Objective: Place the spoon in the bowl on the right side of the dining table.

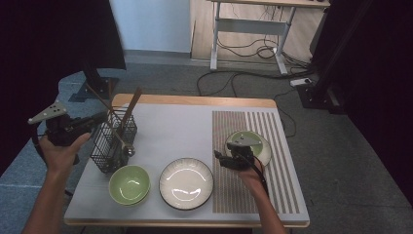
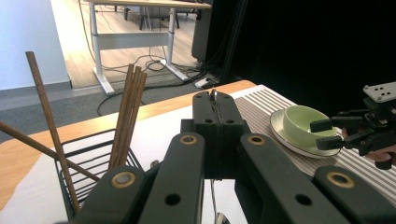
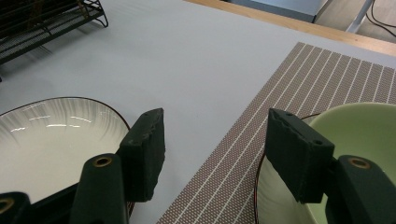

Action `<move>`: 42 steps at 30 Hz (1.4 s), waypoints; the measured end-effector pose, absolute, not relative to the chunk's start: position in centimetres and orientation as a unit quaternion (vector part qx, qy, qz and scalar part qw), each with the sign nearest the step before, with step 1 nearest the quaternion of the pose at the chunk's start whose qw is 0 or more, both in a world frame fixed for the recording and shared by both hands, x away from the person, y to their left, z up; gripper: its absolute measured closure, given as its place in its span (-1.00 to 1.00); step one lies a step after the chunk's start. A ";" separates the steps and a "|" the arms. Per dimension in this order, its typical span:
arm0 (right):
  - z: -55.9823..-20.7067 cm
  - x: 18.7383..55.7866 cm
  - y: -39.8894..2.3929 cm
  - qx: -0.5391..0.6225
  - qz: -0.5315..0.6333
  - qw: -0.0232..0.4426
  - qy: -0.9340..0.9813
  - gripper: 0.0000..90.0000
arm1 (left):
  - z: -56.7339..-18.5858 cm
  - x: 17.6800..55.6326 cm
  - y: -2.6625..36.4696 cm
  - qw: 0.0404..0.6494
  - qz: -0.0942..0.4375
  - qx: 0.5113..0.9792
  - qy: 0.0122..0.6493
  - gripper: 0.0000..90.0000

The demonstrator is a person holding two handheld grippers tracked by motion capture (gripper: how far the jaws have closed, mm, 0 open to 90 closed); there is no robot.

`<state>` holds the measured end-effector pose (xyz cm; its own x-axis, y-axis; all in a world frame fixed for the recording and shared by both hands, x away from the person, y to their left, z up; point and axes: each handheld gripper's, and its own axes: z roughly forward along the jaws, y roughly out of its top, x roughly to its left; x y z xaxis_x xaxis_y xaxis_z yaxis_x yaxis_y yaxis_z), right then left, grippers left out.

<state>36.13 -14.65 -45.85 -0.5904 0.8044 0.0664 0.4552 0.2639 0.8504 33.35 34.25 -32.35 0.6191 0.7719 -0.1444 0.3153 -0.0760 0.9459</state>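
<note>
My left gripper [image 1: 97, 119] is shut, its jaws pressed flat together [image 2: 213, 100], and hovers just left of a black wire basket [image 1: 114, 141] holding several brown chopsticks [image 2: 127, 116]. My right gripper [image 1: 225, 157] stands open low over the left edge of a striped mat [image 1: 272, 146], and it is also in the left gripper view [image 2: 322, 134]. Between its fingers [image 3: 144, 149] lie only bare mat [image 3: 303, 84] and table. Its right finger stands in front of a green bowl [image 3: 364, 135] that sits on a small white plate [image 1: 265, 151].
A second green bowl [image 1: 129, 184] and a large white plate [image 1: 186, 183] sit near the table's front edge, the plate just left of my right gripper [image 3: 219, 154]. A metal spoon [image 1: 129, 151] hangs at the basket's side. Behind the table a desk frame [image 1: 248, 29] and cables stand on the floor.
</note>
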 end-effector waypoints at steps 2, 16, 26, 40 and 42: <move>-45.8 36.1 -14.7 0.408 0.448 0.195 0.771 -0.15 | -32.4 33.4 34.1 0.560 0.203 0.706 0.384 1.00; -45.6 36.0 -14.5 0.404 0.453 0.194 0.771 -0.15 | -33.0 33.7 32.2 0.558 0.192 0.716 0.373 0.99; -45.2 35.8 -14.5 0.403 0.460 0.195 0.767 -0.15 | -33.3 33.7 30.9 0.561 0.182 0.722 0.362 0.99; -45.1 35.7 -14.6 0.402 0.463 0.194 0.766 -0.15 | -33.6 33.8 29.3 0.562 0.171 0.729 0.352 0.99; -45.1 35.8 -14.6 0.402 0.463 0.194 0.766 -0.15 | -33.7 33.8 29.1 0.561 0.169 0.730 0.352 1.00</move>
<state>35.75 -14.58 -45.13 -0.6018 0.7951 0.0746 0.4353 0.2482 0.8654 33.84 29.11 -33.72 0.6957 0.7028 -0.1485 0.3242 -0.1228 0.9380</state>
